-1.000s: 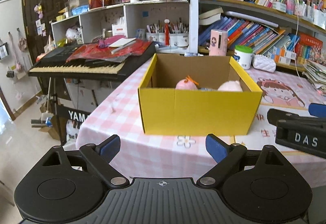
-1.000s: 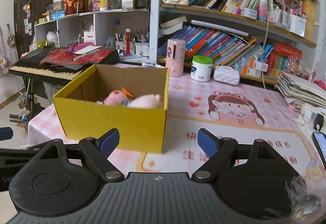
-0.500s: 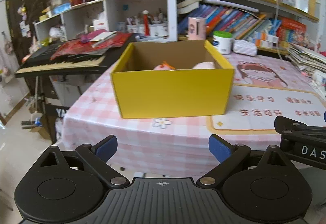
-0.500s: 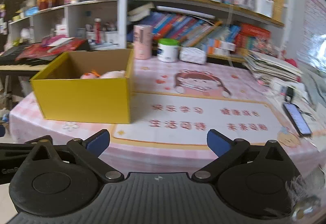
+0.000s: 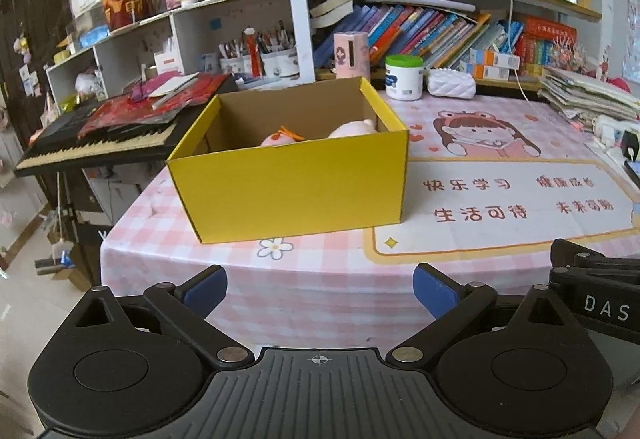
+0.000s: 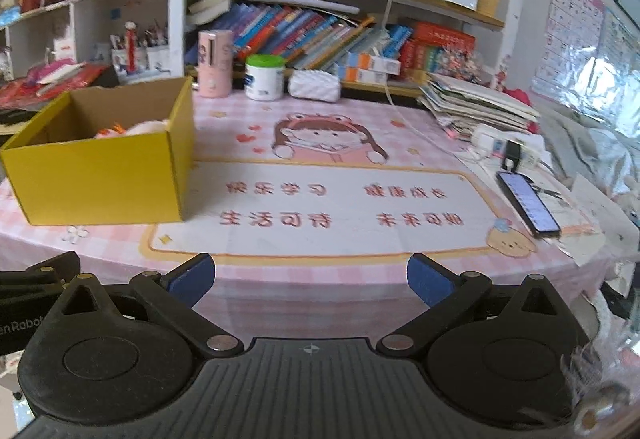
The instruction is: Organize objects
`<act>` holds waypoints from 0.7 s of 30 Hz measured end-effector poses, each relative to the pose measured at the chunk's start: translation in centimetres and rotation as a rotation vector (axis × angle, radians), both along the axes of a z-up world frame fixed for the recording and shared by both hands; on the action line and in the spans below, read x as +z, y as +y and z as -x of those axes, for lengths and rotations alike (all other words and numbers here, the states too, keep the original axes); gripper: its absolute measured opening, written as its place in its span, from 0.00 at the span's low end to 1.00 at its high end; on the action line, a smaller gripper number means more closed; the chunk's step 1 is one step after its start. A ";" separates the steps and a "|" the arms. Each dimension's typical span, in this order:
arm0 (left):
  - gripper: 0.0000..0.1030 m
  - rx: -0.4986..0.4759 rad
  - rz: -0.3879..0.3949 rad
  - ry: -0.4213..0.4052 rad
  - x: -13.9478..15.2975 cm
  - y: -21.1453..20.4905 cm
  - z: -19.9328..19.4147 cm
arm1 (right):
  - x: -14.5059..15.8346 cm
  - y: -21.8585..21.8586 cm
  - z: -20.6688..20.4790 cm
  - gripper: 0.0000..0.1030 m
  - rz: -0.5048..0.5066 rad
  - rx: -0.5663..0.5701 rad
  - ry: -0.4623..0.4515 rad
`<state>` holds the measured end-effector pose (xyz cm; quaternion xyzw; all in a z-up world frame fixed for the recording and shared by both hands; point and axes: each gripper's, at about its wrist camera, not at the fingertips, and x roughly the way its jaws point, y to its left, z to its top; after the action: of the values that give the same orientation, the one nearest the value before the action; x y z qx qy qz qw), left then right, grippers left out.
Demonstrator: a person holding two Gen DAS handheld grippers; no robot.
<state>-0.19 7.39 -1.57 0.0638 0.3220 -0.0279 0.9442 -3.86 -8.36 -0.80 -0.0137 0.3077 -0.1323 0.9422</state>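
Note:
A yellow cardboard box [image 5: 292, 187] stands open on the pink checked table [image 5: 320, 279], near its left end; it also shows in the right wrist view [image 6: 100, 175]. Inside lie pink plush toys [image 5: 280, 137], one with an orange tuft, mostly hidden by the front wall. My left gripper [image 5: 320, 289] is open and empty, held off the table's front edge, below the box. My right gripper [image 6: 310, 277] is open and empty, off the front edge, right of the box; its body shows in the left wrist view [image 5: 596, 299].
A pink cylinder [image 6: 215, 63], a white jar with green lid [image 6: 264, 77] and a white pouch [image 6: 314, 87] stand at the back by the bookshelves. A phone [image 6: 528, 203], papers and a power strip lie at the right. A keyboard piano [image 5: 100, 139] stands left of the table.
Both grippers have drawn back from the box and swung to the right; the box now looks smaller and further left. Both stay open and empty.

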 end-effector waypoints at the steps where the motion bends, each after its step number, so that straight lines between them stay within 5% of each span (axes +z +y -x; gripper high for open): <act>1: 0.98 -0.002 -0.005 -0.001 0.0 -0.3 0.0 | 0.0 -0.2 0.0 1.00 0.004 -0.010 0.004; 21: 0.98 0.048 -0.070 0.036 -0.6 -2.9 0.4 | -0.7 -1.3 0.7 1.00 0.041 -0.070 0.050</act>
<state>-0.58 4.52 -2.22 0.0885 0.3412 0.0050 0.9358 -4.55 -9.70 -1.49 -0.0257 0.3288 -0.1713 0.9284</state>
